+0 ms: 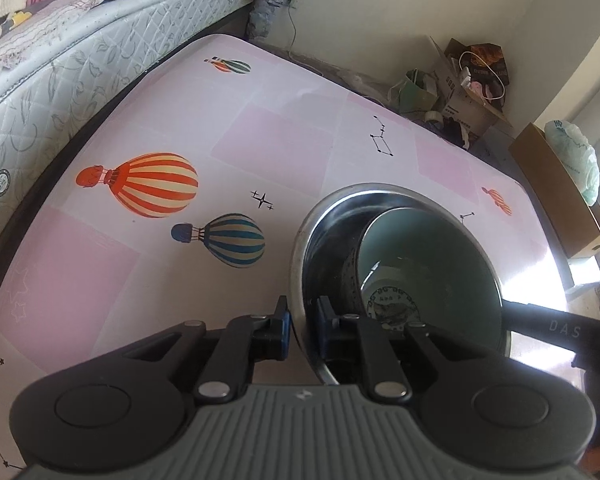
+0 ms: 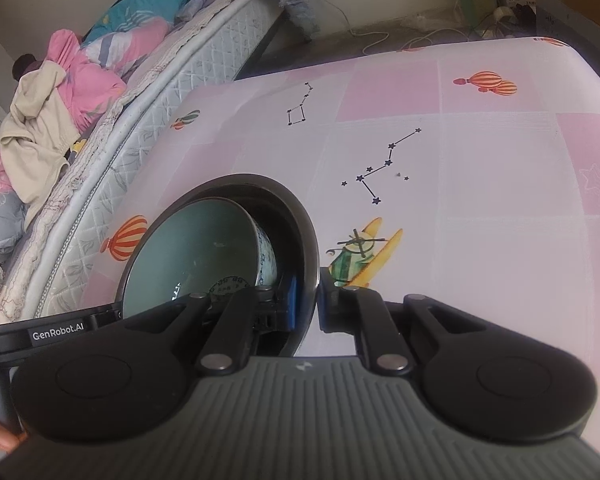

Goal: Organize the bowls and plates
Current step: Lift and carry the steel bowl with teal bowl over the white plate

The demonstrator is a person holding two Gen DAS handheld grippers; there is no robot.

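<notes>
A pink-and-white checked tablecloth (image 2: 480, 184) covers the table, printed with striped hot-air balloons (image 1: 152, 184), black star constellations (image 2: 384, 164) and a green-and-yellow aeroplane (image 2: 360, 256). Along the table's left side runs a quilted grey mattress (image 1: 80, 64), just beside the table edge. On the mattress lie pink bedding (image 2: 88, 76), a cream garment (image 2: 36, 132) draped over it, and a blue pillow (image 2: 140, 4) farther back. At the far right, on the floor against the wall, stand an open cardboard box (image 1: 468, 96) full of clutter, a green paper bag (image 1: 416, 92) beside it, and a long cardboard box (image 1: 560, 192) holding a pale green plastic bag (image 1: 576, 156). A white cable (image 2: 380, 36) trails across the floor beyond the table.
</notes>
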